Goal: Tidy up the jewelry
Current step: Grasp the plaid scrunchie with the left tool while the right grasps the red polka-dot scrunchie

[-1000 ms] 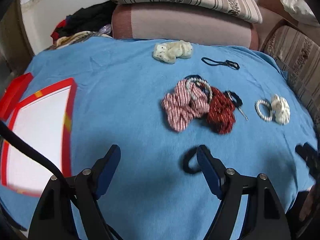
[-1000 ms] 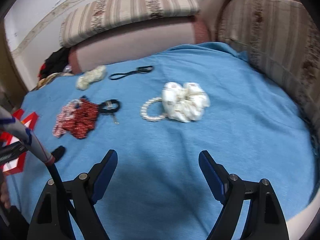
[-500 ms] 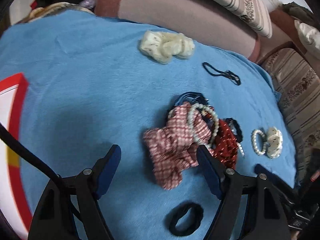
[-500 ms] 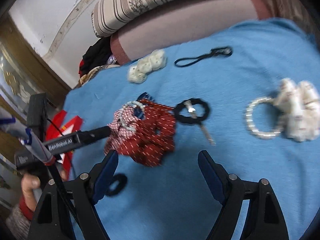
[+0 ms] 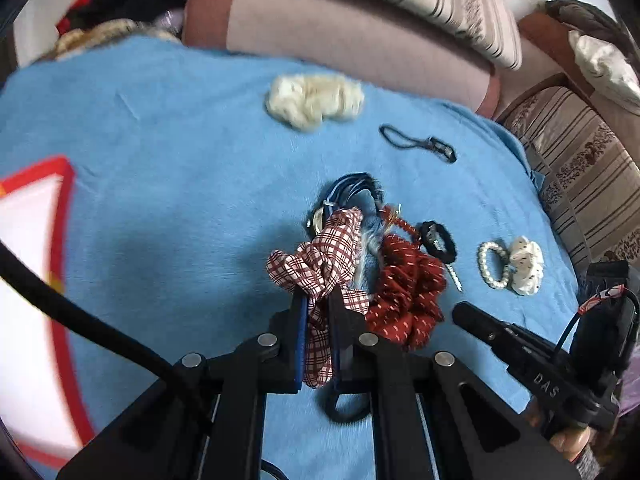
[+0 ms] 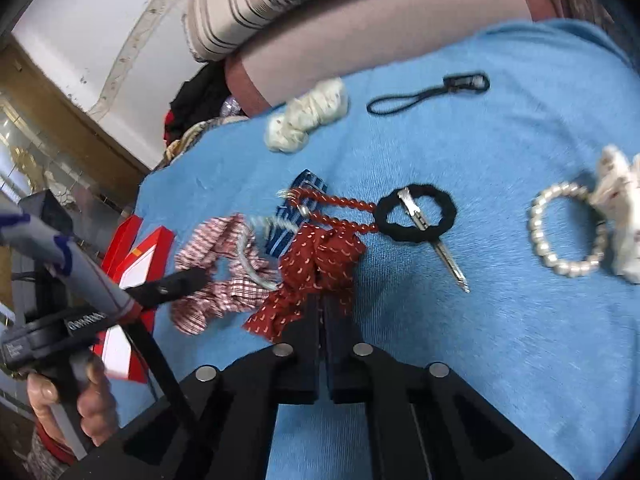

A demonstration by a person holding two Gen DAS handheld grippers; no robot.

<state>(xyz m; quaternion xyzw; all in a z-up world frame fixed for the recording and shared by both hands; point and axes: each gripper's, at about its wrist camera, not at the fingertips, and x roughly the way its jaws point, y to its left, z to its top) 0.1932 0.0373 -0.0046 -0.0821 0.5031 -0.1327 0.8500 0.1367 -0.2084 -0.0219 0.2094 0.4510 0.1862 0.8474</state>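
Left gripper (image 5: 318, 304): jaws just closed, clenched on the red-and-white checked fabric scrunchie (image 5: 320, 264), mid-cloth; its near end was hidden between the pads. Right gripper (image 6: 320, 304): jaws just closed, clamped on the dark red white-flecked scrunchie (image 6: 316, 268), just right of the checked one. A plain black elastic hair tie (image 5: 346, 404) lay partly hidden under the left gripper; half a second earlier it showed whole. The blue cloth (image 5: 180, 160) was blurred; the white-and-red box (image 5: 32, 280) was cut off at left.
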